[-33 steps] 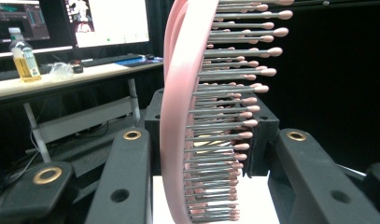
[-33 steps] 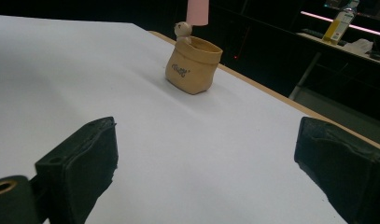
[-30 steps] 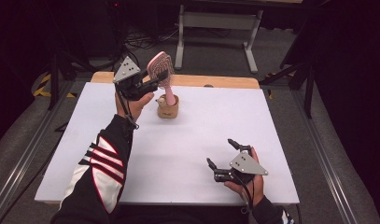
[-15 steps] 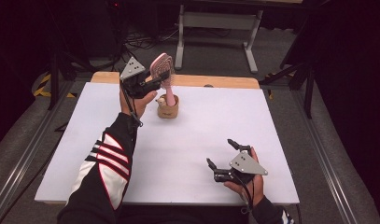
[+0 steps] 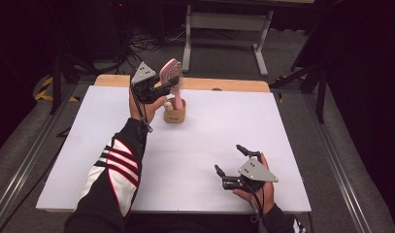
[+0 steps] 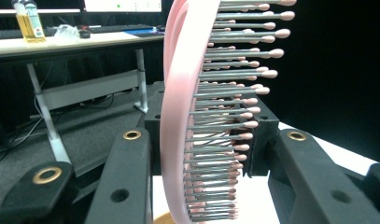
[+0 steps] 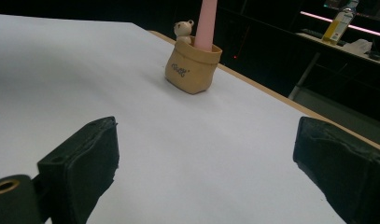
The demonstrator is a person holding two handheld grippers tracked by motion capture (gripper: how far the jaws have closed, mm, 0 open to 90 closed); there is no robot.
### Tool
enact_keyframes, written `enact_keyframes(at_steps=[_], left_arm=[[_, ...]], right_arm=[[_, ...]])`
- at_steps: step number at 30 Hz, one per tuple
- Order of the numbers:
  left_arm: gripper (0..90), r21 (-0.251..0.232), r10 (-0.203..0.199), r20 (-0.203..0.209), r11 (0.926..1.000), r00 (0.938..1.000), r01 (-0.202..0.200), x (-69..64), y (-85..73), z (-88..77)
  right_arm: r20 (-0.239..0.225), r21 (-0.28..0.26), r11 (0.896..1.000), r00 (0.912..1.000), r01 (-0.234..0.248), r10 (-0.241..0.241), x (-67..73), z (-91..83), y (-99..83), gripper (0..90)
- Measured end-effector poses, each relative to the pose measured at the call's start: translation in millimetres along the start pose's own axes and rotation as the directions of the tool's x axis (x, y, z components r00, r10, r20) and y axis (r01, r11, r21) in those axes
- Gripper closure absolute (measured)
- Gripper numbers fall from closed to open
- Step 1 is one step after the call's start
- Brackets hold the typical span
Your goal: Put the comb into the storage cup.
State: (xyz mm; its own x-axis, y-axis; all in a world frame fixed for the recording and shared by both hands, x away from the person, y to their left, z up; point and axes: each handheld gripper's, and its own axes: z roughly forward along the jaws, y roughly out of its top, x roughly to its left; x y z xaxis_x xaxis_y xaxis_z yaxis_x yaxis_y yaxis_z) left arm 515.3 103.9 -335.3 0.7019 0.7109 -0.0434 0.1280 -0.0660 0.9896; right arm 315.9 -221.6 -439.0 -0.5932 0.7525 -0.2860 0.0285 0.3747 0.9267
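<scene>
A pink hairbrush (image 5: 172, 73) stands tilted with its handle (image 7: 206, 23) in a small tan pouch-shaped holder (image 5: 174, 115) at the back of the white table (image 5: 209, 141). My left gripper (image 5: 165, 90) is raised beside it and shut on the brush head. In the left gripper view the jaws clamp the head (image 6: 178, 116) between its pink back and its bristle tips. A little bear figure (image 7: 183, 29) sits on the holder (image 7: 192, 65). My right gripper (image 5: 228, 158) rests low near the front right, open, with nothing between its jaws.
A wooden strip (image 5: 224, 85) runs along the table's back edge. Beyond it are a metal bench frame (image 5: 224, 19) and floor cables. A yellow bottle (image 6: 29, 21) stands on a far desk. Bare table lies between the holder and my right gripper.
The left gripper and the brush head have shifted slightly to the right and down over the holder. The right gripper has stayed still.
</scene>
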Motion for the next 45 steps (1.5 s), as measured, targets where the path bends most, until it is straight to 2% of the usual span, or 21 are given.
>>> enact_keyframes(at_steps=[3,5,10,12,13,18,20,23,41,42,45], left_arm=[[62.9,0.004,-0.004,0.000,1.0000,1.0000,0.004,0.5,-2.5,1.1],[62.9,-0.002,-0.021,-0.002,0.9998,0.9998,0.021,1.5,-4.9,1.8],[62.7,-0.004,-0.017,-0.007,0.9998,0.9998,0.017,3.8,-6.1,0.9],[62.8,-0.007,-0.027,-0.009,0.9996,0.9996,0.027,4.8,-6.8,0.7],[62.8,-0.002,-0.024,-0.029,0.9997,0.9993,0.024,5.9,-7.5,1.2],[62.8,-0.004,-0.038,-0.040,0.9993,0.9985,0.037,9.8,-10.3,1.7],[62.8,0.005,-0.052,-0.028,0.9986,0.9982,0.052,11.1,-12.7,3.2],[62.8,0.028,-0.044,-0.036,0.9986,0.9984,0.045,10.2,-17.7,5.9],[62.8,0.041,-0.086,-0.021,0.9954,0.9961,0.086,10.8,-33.9,13.4],[62.7,0.045,-0.076,-0.027,0.9960,0.9968,0.077,10.8,-34.8,13.8],[62.6,0.049,-0.080,-0.028,0.9955,0.9964,0.081,11.7,-38.4,15.6]], right_arm=[[0.002,0.001,1.000,1.0000,-0.001,0.001,-0.1,0.2,-0.1,7.7],[0.012,0.000,1.000,0.9999,0.000,0.000,-0.3,0.3,-0.3,8.2],[0.014,0.001,1.000,0.9999,0.000,0.000,-0.8,0.4,-0.5,8.4],[0.011,0.002,1.000,0.9999,-0.003,0.003,-0.4,0.8,-0.8,8.5],[0.012,0.006,1.000,0.9999,0.000,0.000,0.2,1.0,-0.8,8.5],[0.010,0.008,1.000,0.9999,0.000,0.000,0.3,1.7,-1.2,8.6],[0.007,0.011,1.000,1.0000,-0.001,0.001,0.2,2.0,-1.4,8.6],[0.005,0.013,1.000,1.0000,0.003,-0.003,0.8,2.0,-1.5,8.6],[0.007,0.018,1.000,1.0000,0.005,-0.005,1.3,2.2,-1.7,8.8],[0.005,0.017,1.000,1.0000,0.004,-0.004,1.0,2.0,-1.8,8.9],[0.006,0.020,1.000,1.0000,0.004,-0.004,0.7,2.1,-2.1,9.1]])
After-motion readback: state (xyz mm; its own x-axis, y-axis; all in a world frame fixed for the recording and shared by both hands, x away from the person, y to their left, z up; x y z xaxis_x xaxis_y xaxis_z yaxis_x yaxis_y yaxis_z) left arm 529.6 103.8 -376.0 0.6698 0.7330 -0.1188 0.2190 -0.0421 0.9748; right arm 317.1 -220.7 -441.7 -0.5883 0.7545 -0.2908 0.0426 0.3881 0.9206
